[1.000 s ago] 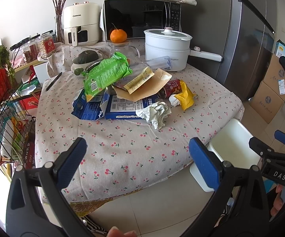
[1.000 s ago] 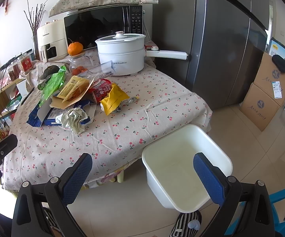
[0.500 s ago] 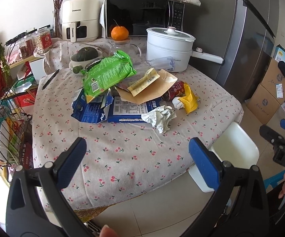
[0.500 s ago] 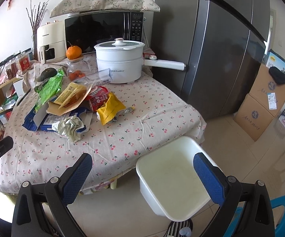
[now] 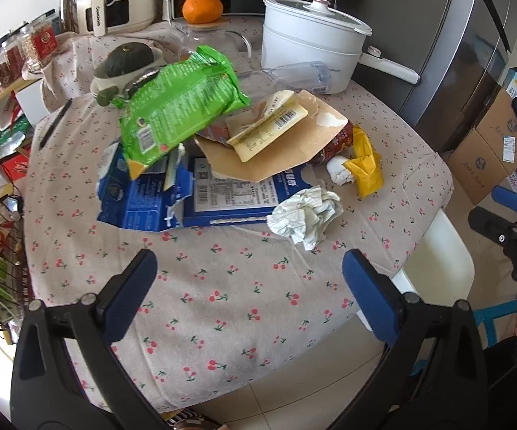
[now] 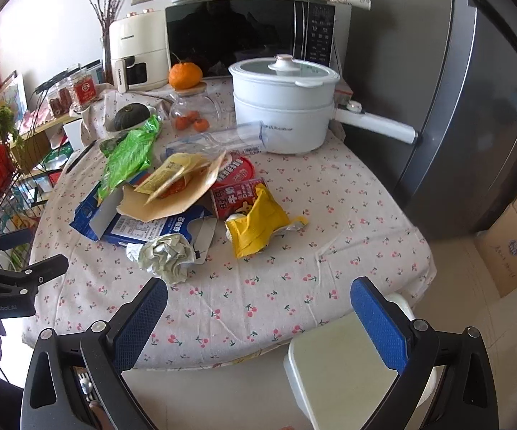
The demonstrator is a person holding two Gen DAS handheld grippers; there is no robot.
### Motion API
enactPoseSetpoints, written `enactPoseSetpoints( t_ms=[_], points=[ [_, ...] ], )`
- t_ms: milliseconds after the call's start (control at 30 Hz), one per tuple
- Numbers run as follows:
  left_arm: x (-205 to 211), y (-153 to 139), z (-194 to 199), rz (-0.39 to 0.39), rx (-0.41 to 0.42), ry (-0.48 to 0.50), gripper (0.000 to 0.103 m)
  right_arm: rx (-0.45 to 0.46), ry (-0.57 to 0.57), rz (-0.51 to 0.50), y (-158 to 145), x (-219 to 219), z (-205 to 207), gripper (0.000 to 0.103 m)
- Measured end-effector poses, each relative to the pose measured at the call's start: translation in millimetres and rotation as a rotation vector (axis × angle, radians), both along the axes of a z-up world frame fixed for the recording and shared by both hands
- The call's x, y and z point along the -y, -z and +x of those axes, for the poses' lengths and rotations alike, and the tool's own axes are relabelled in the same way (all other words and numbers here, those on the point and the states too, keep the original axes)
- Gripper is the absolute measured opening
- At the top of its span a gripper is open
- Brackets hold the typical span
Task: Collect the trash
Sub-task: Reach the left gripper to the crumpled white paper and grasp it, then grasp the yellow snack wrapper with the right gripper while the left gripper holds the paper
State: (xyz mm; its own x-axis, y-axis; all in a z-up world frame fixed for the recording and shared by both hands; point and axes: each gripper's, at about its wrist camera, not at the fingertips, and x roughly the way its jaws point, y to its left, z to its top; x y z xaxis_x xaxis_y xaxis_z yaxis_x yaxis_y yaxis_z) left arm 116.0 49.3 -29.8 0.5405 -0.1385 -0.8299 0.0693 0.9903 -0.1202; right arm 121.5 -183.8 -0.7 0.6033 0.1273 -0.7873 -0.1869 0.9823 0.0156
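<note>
Both grippers have closed in on the tabletop (image 5: 222, 308) since a second ago: the trash pile fills more of each view and the white bin (image 6: 344, 365) has slid toward the lower right, partly tucked under the table edge. Nothing in the pile has shifted. Left gripper (image 5: 249, 288): fingers spread wide, nothing between them, hovering over bare cloth short of the pile. Right gripper (image 6: 258, 308): same, wide open and empty, over the near edge with the bin just below. Progress looks like zero: bin appears empty in the right wrist view, all trash still on the tabletop. Left to collect: crumpled paper ball (image 5: 306, 216) nearest the fingers, yellow wrapper (image 6: 256, 224) beside it, red carton (image 6: 238, 195) touching the wrapper, torn blue box (image 5: 186, 197) lying flat under the brown cardboard sheet (image 5: 276, 150), green snack bag (image 5: 179, 107) propped on top of the heap, and a clear plastic bottle (image 6: 222, 139) lying against the white pot (image 6: 281, 107). Pot, orange (image 5: 201, 8) and squash (image 5: 129, 59) are probably not trash. My read: still on approach, first grasp not started; the paper ball is the obvious first pick.
</note>
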Motion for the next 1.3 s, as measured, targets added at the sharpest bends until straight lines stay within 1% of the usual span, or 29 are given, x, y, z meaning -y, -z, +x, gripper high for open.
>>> enactPoseSetpoints(
  t_ms=[67, 133, 267, 333, 367, 400, 467, 567, 600, 633, 733, 833, 1000, 1100, 1200, 1267, 1300],
  points=[
    [11, 13, 13, -0.038, -0.025, 0.022, 0.102, -0.027, 0.006, 0.002, 6, 9, 12, 0.103],
    [27, 24, 27, -0.051, -0.062, 0.059, 0.096, -0.04, 0.03, -0.016, 10, 17, 23, 0.103],
    [49, 38, 50, -0.017, -0.08, 0.094, 0.092, -0.075, 0.059, -0.022, 16, 26, 40, 0.103],
    [56, 46, 59, -0.021, -0.113, 0.103, 0.082, -0.082, 0.069, -0.028, 18, 27, 45, 0.103],
    [58, 50, 63, -0.015, -0.125, 0.105, 0.08, -0.086, 0.074, -0.03, 19, 28, 49, 0.103],
    [60, 53, 67, -0.004, -0.132, 0.107, 0.076, -0.088, 0.077, -0.027, 19, 28, 51, 0.103],
    [63, 58, 70, 0.007, -0.149, 0.111, 0.065, -0.093, 0.081, -0.016, 18, 28, 55, 0.103],
    [66, 61, 71, -0.014, -0.164, 0.122, 0.04, -0.097, 0.092, -0.002, 17, 29, 59, 0.103],
    [67, 60, 71, -0.023, -0.163, 0.131, 0.035, -0.1, 0.098, 0.003, 18, 30, 60, 0.103],
    [67, 58, 69, -0.025, -0.154, 0.136, 0.032, -0.103, 0.104, 0.007, 18, 30, 62, 0.103],
    [64, 45, 61, -0.034, -0.122, 0.151, 0.029, -0.12, 0.122, 0.022, 23, 32, 69, 0.103],
    [56, 30, 50, -0.042, -0.087, 0.151, 0.029, -0.152, 0.145, 0.055, 33, 34, 79, 0.103],
    [36, 14, 33, -0.051, -0.049, 0.123, 0.029, -0.231, 0.182, 0.178, 58, 32, 99, 0.103],
    [23, 13, 31, -0.054, -0.037, 0.094, 0.029, -0.252, 0.197, 0.232, 72, 24, 109, 0.098],
    [10, 11, 28, -0.059, -0.027, 0.07, 0.029, -0.263, 0.192, 0.277, 82, 13, 117, 0.089],
    [3, 10, 26, -0.053, -0.023, 0.059, 0.029, -0.266, 0.19, 0.289, 89, 6, 123, 0.08],
    [1, 10, 25, -0.048, -0.023, 0.053, 0.029, -0.266, 0.192, 0.297, 91, 3, 127, 0.078]
  ],
)
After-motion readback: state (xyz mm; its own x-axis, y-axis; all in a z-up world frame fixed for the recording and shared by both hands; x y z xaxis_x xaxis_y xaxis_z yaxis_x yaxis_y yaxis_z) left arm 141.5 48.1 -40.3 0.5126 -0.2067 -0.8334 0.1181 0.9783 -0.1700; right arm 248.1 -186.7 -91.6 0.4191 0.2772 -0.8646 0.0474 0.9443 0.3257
